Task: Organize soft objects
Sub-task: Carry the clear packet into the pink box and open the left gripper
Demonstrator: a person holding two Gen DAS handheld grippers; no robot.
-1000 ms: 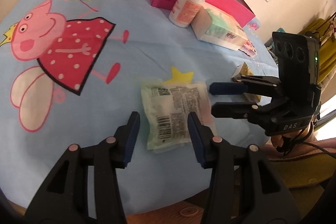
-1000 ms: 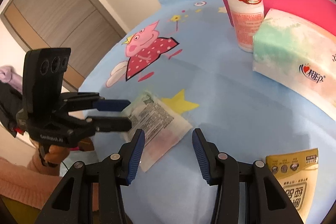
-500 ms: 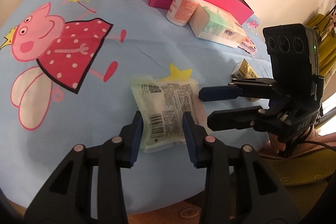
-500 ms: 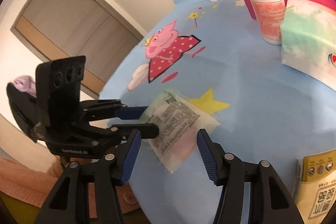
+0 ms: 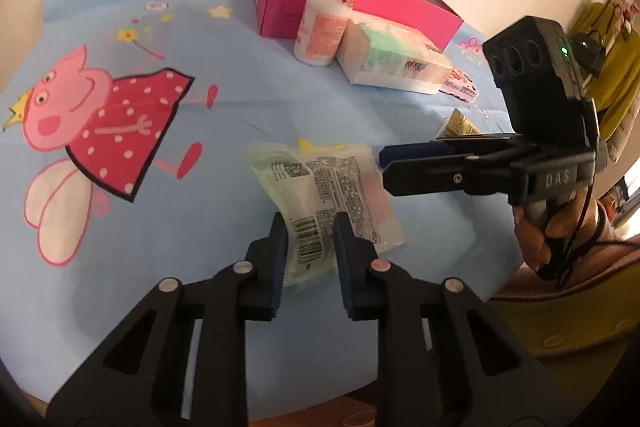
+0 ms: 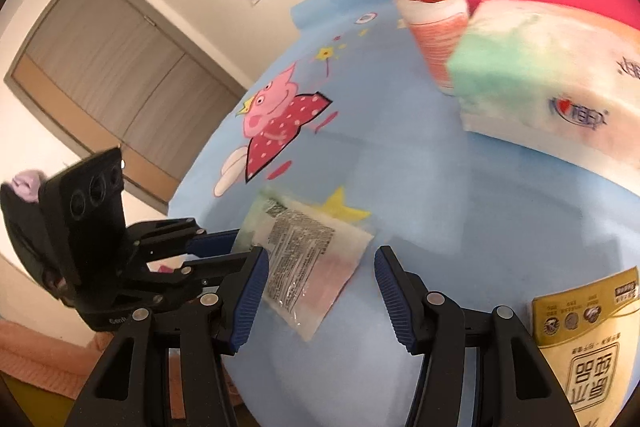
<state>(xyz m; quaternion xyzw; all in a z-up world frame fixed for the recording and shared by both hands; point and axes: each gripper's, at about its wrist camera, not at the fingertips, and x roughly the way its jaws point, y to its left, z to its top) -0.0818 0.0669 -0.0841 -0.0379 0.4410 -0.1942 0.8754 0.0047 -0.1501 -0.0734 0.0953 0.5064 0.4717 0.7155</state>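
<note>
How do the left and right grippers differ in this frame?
The left gripper is shut on the clear plastic printed packet, pinching its near end; the right gripper is open and holds nothing. The left works from the packet's end, the right hovers at its side. Both have black frames and blue-padded fingers.

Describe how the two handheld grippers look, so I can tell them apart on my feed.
Both are black plastic with blue ribbed pads and silver rivets. The right gripper carries a three-lens black module with a green light, "DAS" lettering and trailing cables. The left gripper has a similar module; its white lettering is unreadable.
</note>
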